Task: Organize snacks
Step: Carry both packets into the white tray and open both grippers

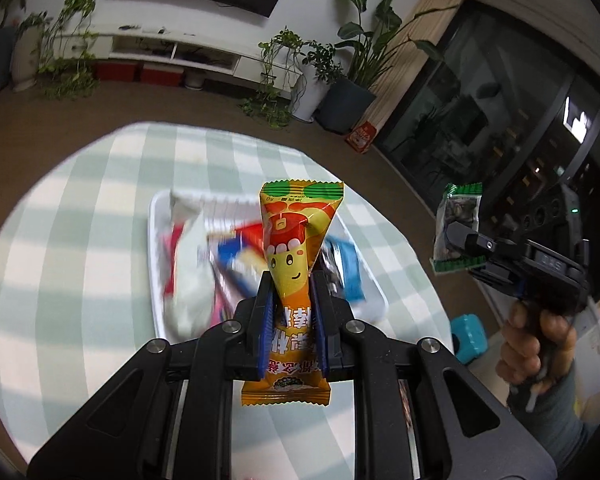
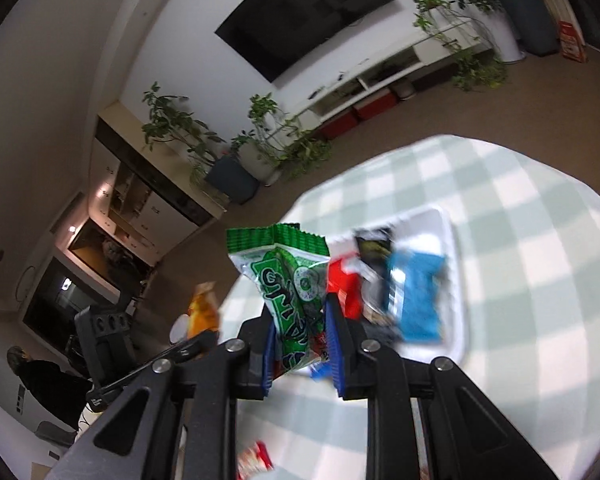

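Both snacks aloft above tray (image 1: 155,216)

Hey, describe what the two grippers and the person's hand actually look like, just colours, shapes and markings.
Both are matte black, angular linkage frames with round silver pivot bolts. On the left gripper and the right gripper, the jaws carry blue ribbed pads. Seen from the left wrist camera, the right gripper has a chunky black body with faint embossed lettering that I can't read, gripped by a bare hand above a grey-green sleeve.

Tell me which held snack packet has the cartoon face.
The orange packet in the left tongs. The right tongs hold a green packet with no face.
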### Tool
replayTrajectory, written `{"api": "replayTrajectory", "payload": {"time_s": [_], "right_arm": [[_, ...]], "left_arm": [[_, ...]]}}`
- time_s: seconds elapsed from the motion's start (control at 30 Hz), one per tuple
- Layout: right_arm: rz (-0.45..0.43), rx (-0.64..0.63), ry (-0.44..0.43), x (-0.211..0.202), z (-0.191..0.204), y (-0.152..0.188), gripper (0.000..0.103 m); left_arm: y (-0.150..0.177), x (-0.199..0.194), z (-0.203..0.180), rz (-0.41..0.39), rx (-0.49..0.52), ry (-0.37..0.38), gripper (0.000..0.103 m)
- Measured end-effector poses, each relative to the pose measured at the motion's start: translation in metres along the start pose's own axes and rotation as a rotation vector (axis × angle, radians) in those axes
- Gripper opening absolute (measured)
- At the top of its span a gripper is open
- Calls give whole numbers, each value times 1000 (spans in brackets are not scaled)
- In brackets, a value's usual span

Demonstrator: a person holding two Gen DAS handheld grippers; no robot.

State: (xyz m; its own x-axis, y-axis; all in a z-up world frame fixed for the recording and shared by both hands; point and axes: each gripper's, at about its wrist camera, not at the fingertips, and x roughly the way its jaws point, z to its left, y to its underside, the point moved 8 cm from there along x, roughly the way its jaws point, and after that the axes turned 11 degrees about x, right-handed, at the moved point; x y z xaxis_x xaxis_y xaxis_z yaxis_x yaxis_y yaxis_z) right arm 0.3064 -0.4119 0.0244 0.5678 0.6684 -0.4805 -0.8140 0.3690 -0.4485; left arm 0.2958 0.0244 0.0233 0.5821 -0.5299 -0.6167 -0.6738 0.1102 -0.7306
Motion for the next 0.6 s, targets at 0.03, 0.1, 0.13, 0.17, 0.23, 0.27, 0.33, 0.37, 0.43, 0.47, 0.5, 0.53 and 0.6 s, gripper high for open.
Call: {"api": "replayTrajectory", "payload": {"time_s": [0.03, 0.1, 0.13, 0.17, 0.23, 0.27, 0.33, 0.37, 0.43, 0.47, 0.5, 0.53, 0.6], "right_arm": [[1, -4, -3, 7, 4, -3, 24], [10, -10, -11, 23, 13, -7, 24], [14, -9, -11, 32, 15, -8, 24], [18, -7, -8, 40, 14, -8, 24], [37, 2, 7, 58, 10, -6, 24], [52, 10, 24, 69, 4, -4, 24], [75, 31, 55, 89, -9, -1, 24], [82, 33, 71, 97, -14, 0, 24], [93, 21, 110, 110, -24, 1, 24], [98, 15, 119, 114, -27, 2, 24], [103, 8, 127, 118, -29, 4, 24], [104, 2, 134, 119, -30, 5, 24], [103, -8, 155, 125, -36, 5, 24]], "left_arm": [[-10, 6, 0, 9, 9, -8, 16], [-23, 17, 4, 23, 10, -29, 16], [-30, 24, 8, 28, -2, -36, 16], [-34, 29, 10, 31, -13, -40, 16], [-39, 45, 15, 51, -25, -55, 16], [-39, 52, 17, 62, -24, -62, 16], [-35, 68, 19, 88, -15, -75, 16], [-31, 76, 20, 102, -12, -82, 16], [-24, 89, 24, 117, -18, -91, 16], [-20, 95, 27, 123, -24, -94, 16], [-18, 99, 29, 127, -29, -97, 16], [-15, 103, 31, 131, -33, -101, 16], [-12, 110, 34, 134, -33, -105, 16]]}}
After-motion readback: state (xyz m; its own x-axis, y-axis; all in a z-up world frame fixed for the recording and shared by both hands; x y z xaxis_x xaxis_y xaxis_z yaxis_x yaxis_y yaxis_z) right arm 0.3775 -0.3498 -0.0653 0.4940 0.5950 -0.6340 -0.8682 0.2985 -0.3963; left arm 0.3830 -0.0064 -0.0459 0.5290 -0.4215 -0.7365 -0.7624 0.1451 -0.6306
